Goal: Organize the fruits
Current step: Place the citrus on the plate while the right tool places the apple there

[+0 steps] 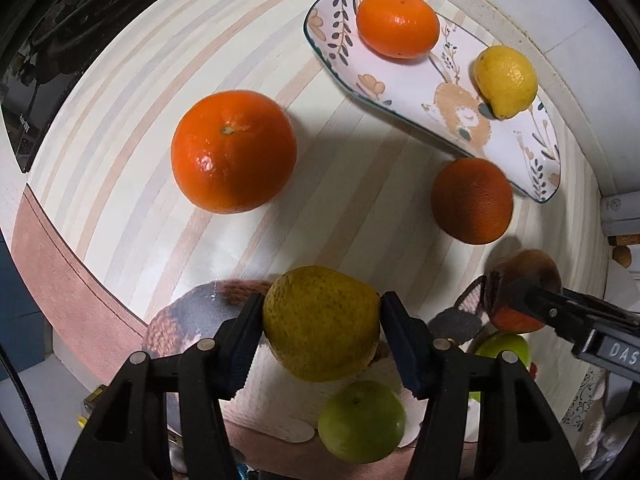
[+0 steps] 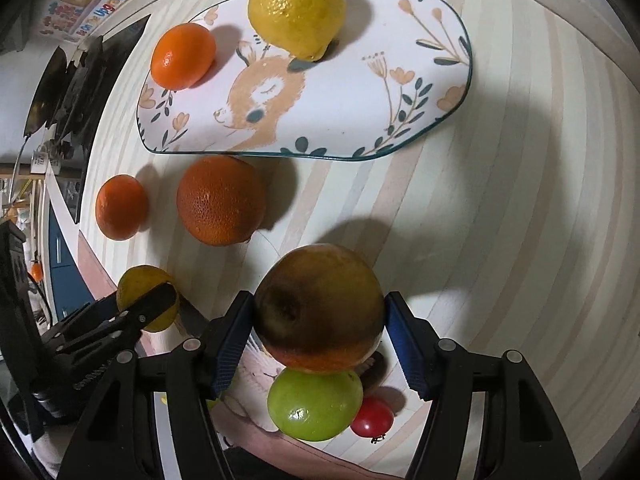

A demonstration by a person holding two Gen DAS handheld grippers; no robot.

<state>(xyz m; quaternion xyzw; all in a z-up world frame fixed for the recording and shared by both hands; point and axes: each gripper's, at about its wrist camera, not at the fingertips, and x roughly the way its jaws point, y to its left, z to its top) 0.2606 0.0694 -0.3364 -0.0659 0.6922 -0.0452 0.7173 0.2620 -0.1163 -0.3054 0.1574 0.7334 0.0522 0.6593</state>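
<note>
On my left wrist view, the left gripper is clenched around a yellow-green citrus, its two pads pressing the fruit's sides at lower centre of the frame, raised above a knitted mat. On the right wrist view, the right gripper is grasping a browned orange low in the middle of the frame, both blue-faced fingers against its flanks. The deer-patterned plate fills the upper part of that view, on the striped tablecloth; a small tangerine sits at its left end and a lemon at its top edge. Just below the plate's near rim a dark orange rests on the cloth, with a bright orange to its left, apart from it. Under the browned orange I see a green fruit and beside it something small and red, perhaps a tomato, though it is half hidden. Another green fruit lies at the bottom of the left view.
</note>
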